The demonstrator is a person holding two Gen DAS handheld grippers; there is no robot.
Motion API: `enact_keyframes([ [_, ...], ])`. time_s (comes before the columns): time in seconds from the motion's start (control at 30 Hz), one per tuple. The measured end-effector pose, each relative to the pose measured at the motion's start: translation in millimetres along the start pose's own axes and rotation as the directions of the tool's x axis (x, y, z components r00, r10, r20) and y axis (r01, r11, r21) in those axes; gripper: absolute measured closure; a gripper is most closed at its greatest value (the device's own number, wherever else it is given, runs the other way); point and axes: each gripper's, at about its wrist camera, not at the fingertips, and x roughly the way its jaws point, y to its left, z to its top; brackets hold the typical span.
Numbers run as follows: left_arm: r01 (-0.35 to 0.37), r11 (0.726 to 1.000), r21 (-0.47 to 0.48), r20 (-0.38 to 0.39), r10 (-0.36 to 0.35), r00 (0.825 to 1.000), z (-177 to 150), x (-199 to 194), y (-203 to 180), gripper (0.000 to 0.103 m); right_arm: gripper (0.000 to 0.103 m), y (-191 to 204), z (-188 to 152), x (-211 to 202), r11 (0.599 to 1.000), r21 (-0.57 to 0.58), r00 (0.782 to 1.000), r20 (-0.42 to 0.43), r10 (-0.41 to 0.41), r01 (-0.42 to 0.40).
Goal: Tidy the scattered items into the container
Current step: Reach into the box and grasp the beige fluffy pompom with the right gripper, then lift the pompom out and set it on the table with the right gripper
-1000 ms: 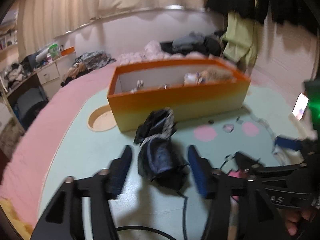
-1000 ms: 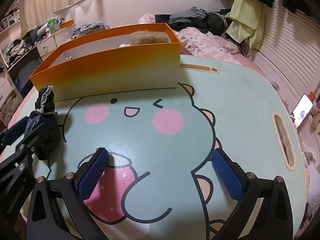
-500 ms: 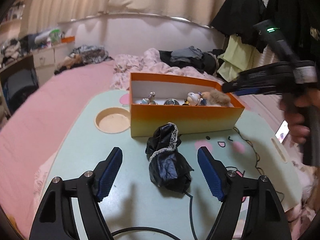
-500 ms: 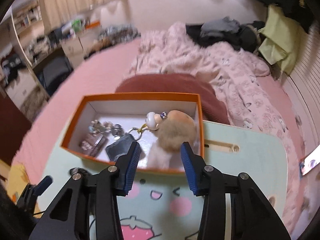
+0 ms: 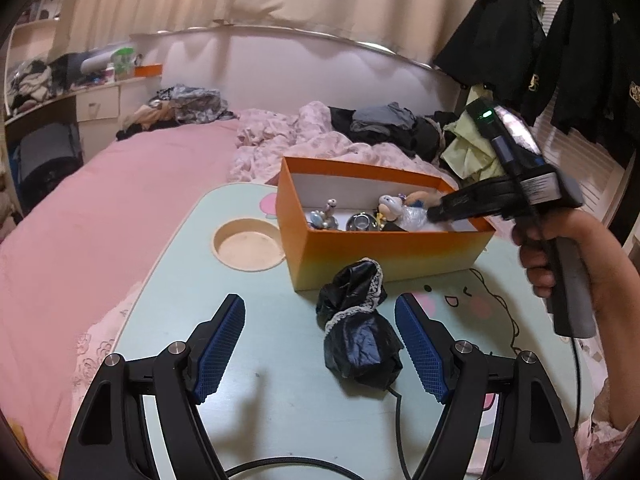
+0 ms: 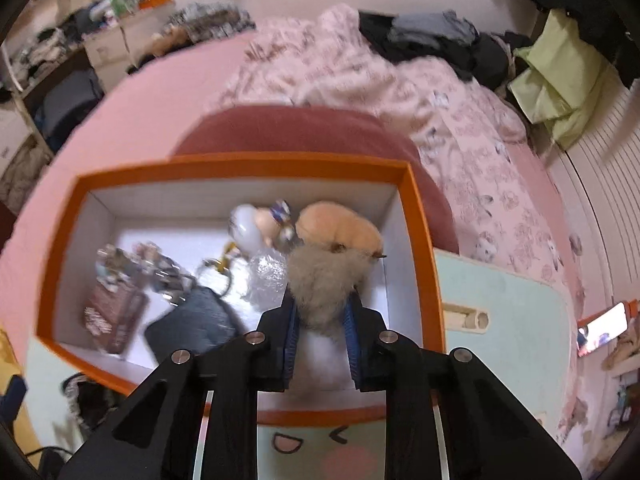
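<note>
An orange box (image 5: pixel 384 252) stands on the pale green cartoon table (image 5: pixel 180 308). It holds small figures, keyrings, a dark card case and a furry grey and tan plush toy (image 6: pixel 324 280). My right gripper (image 6: pixel 321 308) reaches down into the box's right end, its jaws closing with the pads pressed on the toy's grey fur. A hand holds that gripper (image 5: pixel 436 210) in the left wrist view. A crumpled black pouch with lace trim (image 5: pixel 360 332) lies on the table before the box. It sits between the fingers of my open left gripper (image 5: pixel 319 304), nearer the right one and untouched.
A round cup recess (image 5: pixel 246 244) is sunk in the table left of the box. A black cable (image 5: pixel 398 412) runs under the pouch. The table stands on a pink bed with a rumpled blanket (image 6: pixel 360 64) and clothes behind. A lit phone (image 6: pixel 602 330) lies at far right.
My right gripper left the table, rose over the orange box and went from wide open to shut on the plush toy's fur. The left view steadied, with the pouch still between its open fingers.
</note>
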Motion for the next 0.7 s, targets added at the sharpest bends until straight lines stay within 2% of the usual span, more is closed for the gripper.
enact_keyframes([
  [0.13,0.007,1.000,-0.003,-0.001,-0.007,1.000,0,0,0,0.026,0.081,-4,1,-39,0.995,0.040,0.990,0.112,0.086,-0.091],
  [0.3,0.011,1.000,-0.004,-0.009,-0.011,1.000,-1,2,1,0.026,0.081,-5,-22,-79,0.973,0.037,0.956,0.195,0.217,-0.228],
  [0.5,0.021,1.000,-0.011,-0.033,-0.022,0.999,-4,8,0,0.026,0.081,-9,-65,-74,0.933,0.076,0.926,0.175,0.334,-0.351],
  [0.7,0.027,1.000,0.010,-0.053,-0.026,0.998,-9,13,-9,0.026,0.081,-3,-85,-44,0.915,0.098,0.918,0.112,0.381,-0.391],
])
